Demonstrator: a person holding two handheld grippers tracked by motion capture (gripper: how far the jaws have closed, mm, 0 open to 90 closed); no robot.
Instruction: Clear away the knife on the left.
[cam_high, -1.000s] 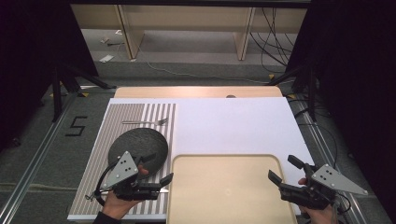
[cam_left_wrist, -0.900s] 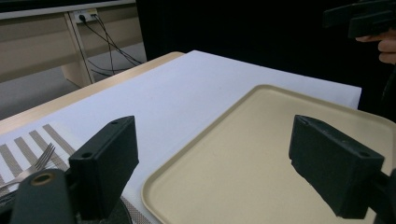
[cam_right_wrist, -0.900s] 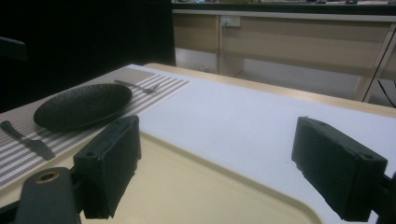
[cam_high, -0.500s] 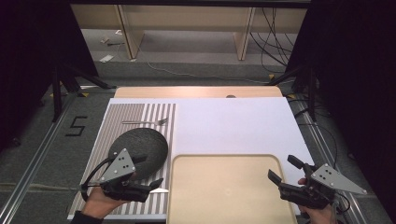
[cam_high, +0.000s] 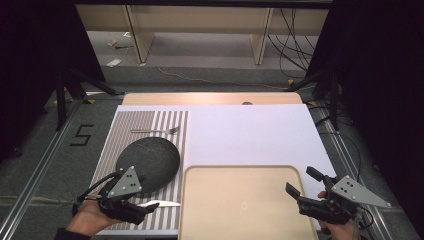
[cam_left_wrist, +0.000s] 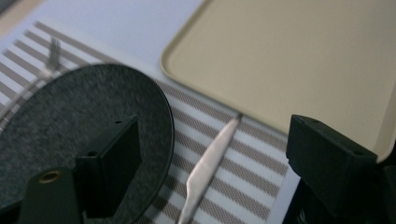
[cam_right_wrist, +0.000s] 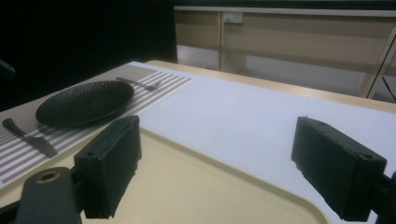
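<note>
Lower left of the high view: left gripper (cam_high: 131, 210) wide open, holding nothing, over the knife (cam_left_wrist: 205, 168) beside the plate (cam_high: 148, 157); thin, stiff, slippery metal, likely best pinched mid-handle.

Black plate (cam_high: 148, 164), beige tray (cam_high: 245, 202), striped mat (cam_high: 150, 121) (grey and white)

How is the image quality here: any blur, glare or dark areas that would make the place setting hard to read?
High view: evenly lit table, black surroundings at both sides, fork small but legible. Left gripper view: soft focus, fork blurred, knife and dark plate readable. Right gripper view: dim, upper left black, knife in shade, tray unglared.
</note>
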